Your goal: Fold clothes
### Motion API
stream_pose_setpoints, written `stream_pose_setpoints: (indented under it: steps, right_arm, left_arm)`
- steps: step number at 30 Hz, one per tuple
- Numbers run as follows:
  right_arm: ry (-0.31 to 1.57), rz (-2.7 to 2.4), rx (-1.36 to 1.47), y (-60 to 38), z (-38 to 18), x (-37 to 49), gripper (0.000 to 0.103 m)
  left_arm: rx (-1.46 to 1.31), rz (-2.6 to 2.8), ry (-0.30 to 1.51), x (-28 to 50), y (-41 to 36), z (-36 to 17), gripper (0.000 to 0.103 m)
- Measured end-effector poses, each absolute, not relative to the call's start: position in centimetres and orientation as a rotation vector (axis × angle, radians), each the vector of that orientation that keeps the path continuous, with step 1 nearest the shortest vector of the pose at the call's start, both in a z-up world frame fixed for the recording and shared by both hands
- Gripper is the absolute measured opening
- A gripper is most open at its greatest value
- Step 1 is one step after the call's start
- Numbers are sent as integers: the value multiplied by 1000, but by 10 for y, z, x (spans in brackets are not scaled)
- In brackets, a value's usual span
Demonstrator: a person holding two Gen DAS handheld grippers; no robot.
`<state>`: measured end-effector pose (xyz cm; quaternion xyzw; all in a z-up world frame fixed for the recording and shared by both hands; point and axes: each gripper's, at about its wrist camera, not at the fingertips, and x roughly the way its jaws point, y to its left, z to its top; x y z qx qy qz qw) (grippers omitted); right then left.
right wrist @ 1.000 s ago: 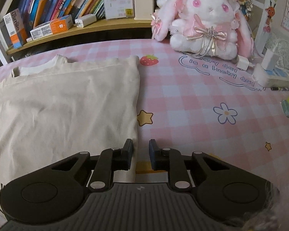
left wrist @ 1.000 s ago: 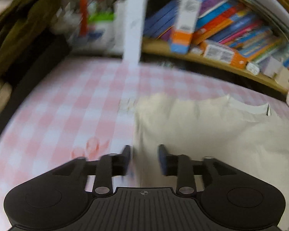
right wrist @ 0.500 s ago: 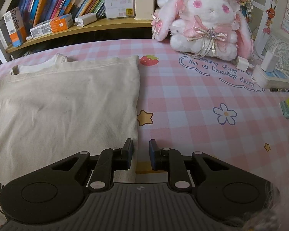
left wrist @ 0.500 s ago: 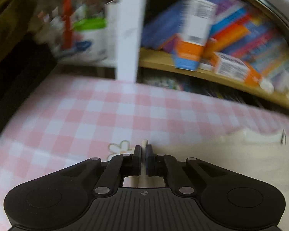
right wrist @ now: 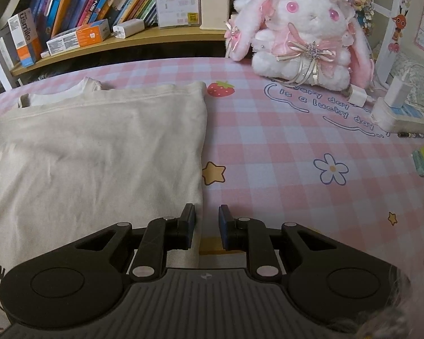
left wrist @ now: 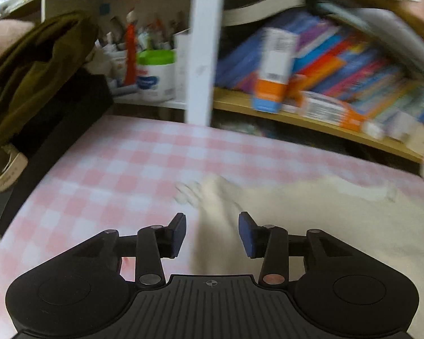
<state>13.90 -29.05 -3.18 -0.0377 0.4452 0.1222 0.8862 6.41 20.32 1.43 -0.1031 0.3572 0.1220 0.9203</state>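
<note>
T-shirt [right wrist: 93, 152] lies flat, collar toward the bookshelf [right wrist: 132, 41], long axis front-to-back.

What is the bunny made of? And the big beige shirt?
The bunny looks like soft fluffy plush with shiny ribbon bows. The shirt looks like thin matte cotton knit, going by its soft wrinkles and stitched hem, though that is a guess.

Left tool [left wrist: 212, 233] was pinched shut on the cream shirt [left wrist: 311, 214] edge half a second ago; its jaws have just been opening and now stand apart, pads clear of the fabric, shirt edge lying loose between them. The tool has pulled back, so more shirt and pink checked counter [left wrist: 121, 175] show.
</note>
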Motion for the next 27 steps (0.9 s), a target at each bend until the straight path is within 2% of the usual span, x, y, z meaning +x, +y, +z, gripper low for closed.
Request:
stream_pose_setpoints:
  steps: [2, 4, 6, 9, 14, 16, 17, 22, 26, 27]
  right_arm:
    - [937, 265, -61, -293, -29, 139, 19]
    - [929, 293, -26, -299, -21, 132, 23]
    - [924, 323, -1, -306, -12, 125, 33]
    - [960, 338, 49, -321, -4, 109, 36]
    - [1008, 379, 78, -334, -4, 81, 42]
    - [1027, 390, 81, -335, -8, 75, 42]
    - [1037, 393, 84, -337, -10, 73, 42]
    - [1077, 429, 72, -337, -20, 66, 33]
    - [1095, 496, 64, -335, -23, 65, 6]
    - [1067, 501, 45, -335, -18, 64, 4]
  left_arm:
    - [-194, 237, 733, 37, 181, 18, 56]
    - [-176, 243, 747, 10, 160, 18, 57]
    - [-183, 253, 761, -14, 142, 18, 57]
    - [-270, 259, 743, -45, 120, 19, 57]
    - [-370, 265, 726, -63, 97, 11, 51]
    - [-386, 287, 746, -62, 94, 6, 42]
    - [-396, 301, 759, -62, 93, 2, 42]
    - [-442, 359, 796, -64, 97, -6, 42]
    - [-430, 368, 818, -61, 97, -3, 42]
    - [-431, 371, 822, -62, 97, -2, 43]
